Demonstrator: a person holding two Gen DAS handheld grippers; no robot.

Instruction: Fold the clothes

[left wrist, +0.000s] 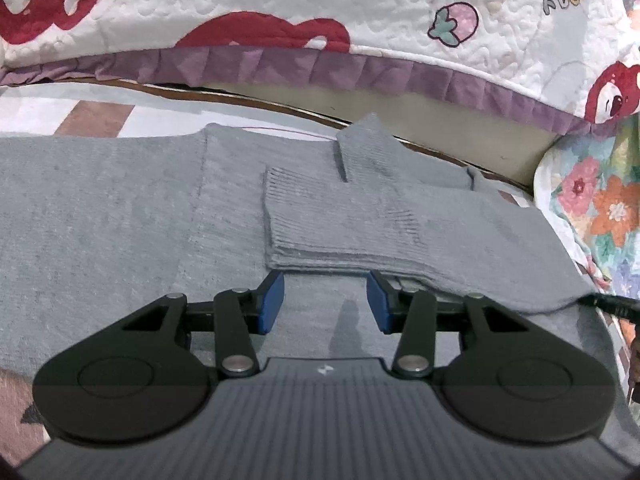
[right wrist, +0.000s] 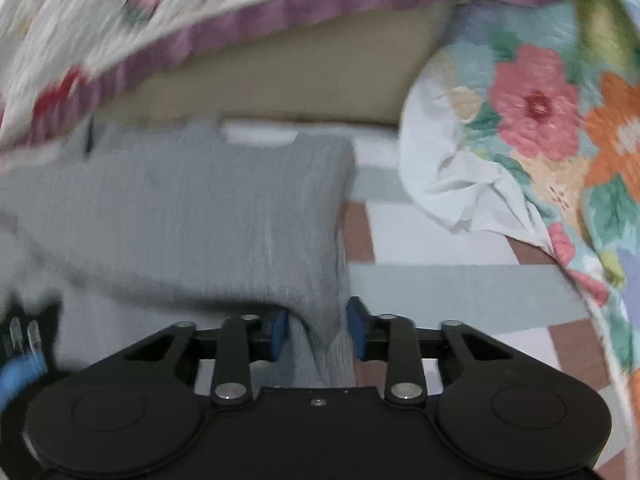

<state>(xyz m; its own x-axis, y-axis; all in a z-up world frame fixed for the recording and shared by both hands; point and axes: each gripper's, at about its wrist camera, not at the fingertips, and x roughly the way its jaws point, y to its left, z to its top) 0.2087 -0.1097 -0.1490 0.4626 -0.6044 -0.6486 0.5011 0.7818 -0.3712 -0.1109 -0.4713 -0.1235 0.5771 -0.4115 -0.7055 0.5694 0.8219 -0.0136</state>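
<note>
A grey knit sweater (left wrist: 120, 216) lies flat on the bed, with a ribbed sleeve cuff (left wrist: 320, 220) folded across its body. My left gripper (left wrist: 325, 300) is open and empty, low over the sweater just in front of the folded sleeve. In the blurred right wrist view the sweater (right wrist: 200, 208) is lifted at its near edge. My right gripper (right wrist: 318, 330) has a fold of that grey fabric (right wrist: 320, 320) between its blue pads; the jaws stand partly apart, and I cannot tell whether they pinch it.
A white quilt (left wrist: 320, 0) with red bears and a purple frill hangs behind the sweater. A floral quilt (right wrist: 540, 112) is bunched at the right. The bed sheet (right wrist: 440, 280) has pale and brown checks. A black cable end (left wrist: 612, 304) lies at the sweater's right edge.
</note>
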